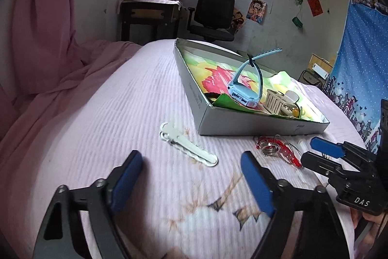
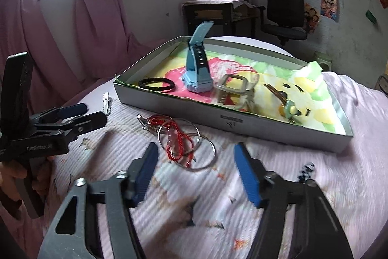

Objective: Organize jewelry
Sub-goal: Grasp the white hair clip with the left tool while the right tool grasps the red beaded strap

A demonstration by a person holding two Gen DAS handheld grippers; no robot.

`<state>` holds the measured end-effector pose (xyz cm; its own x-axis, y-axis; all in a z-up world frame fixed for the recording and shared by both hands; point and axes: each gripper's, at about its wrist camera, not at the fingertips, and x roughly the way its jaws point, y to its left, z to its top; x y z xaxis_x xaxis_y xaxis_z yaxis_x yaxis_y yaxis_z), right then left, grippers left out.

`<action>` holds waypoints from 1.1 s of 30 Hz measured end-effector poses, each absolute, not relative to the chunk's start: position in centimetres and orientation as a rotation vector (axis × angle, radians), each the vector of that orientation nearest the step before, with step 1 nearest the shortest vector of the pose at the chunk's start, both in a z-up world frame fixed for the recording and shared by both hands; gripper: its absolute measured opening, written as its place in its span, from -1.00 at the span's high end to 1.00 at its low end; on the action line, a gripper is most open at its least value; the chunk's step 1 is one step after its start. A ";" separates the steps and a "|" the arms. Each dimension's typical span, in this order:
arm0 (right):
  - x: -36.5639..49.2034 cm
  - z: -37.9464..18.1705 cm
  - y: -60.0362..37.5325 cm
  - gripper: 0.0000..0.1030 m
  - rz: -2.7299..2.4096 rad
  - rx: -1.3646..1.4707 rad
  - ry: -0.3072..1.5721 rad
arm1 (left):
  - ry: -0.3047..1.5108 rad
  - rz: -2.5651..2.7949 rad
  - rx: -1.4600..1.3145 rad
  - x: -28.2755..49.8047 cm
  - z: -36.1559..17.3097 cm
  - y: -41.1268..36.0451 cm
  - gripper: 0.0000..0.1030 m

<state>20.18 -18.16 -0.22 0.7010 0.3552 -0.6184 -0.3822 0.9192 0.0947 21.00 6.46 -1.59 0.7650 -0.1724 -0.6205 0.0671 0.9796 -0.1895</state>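
A white hair clip (image 1: 186,145) lies on the pale pink bedspread, just ahead of my left gripper (image 1: 191,158), which is open with nothing between its blue pads. To the right, a tangle of red cord and silver hoops (image 2: 179,137) lies in front of an open grey box (image 2: 194,111). My right gripper (image 2: 196,149) is open; the nearest hoop reaches between its fingertips without touching the pads. The box holds a light blue watch (image 2: 197,69), a black hair tie (image 2: 156,84), a clear square frame (image 2: 232,86) and a small green and yellow charm (image 2: 291,111).
The box (image 1: 242,123) sits on a round bed-like surface that drops away at its edges. A small dark beaded piece (image 2: 306,169) lies by my right finger. Pink curtains hang at the left; a desk and an office chair (image 1: 211,16) stand behind.
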 end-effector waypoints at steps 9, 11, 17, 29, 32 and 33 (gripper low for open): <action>20.7 -0.7 -16.8 0.34 0.467 -0.064 0.712 | 0.709 -0.157 -0.208 22.1 -1.9 6.8 -0.07; 20.9 -1.0 -16.5 0.39 0.470 -0.072 0.724 | 0.714 -0.149 -0.211 22.3 -2.0 6.7 0.00; 20.9 -1.2 -16.7 0.43 0.474 -0.063 0.725 | 0.715 -0.137 -0.233 22.5 -2.3 7.0 0.19; 20.9 -1.5 -16.7 0.73 0.480 -0.052 0.718 | 0.697 -0.138 -0.238 22.1 -2.5 7.0 0.20; 20.8 -1.7 -16.9 0.74 0.480 -0.045 0.719 | 0.692 -0.141 -0.235 21.9 -2.4 7.0 0.20; 20.9 -1.7 -16.9 0.74 0.479 -0.044 0.718 | 0.689 -0.144 -0.234 21.8 -2.4 7.0 0.20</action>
<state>20.94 -16.88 -1.72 0.6498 0.4069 -0.6420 -0.4366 0.8912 0.1230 21.81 7.02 -2.38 0.7633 -0.2084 -0.6115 0.0545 0.9640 -0.2604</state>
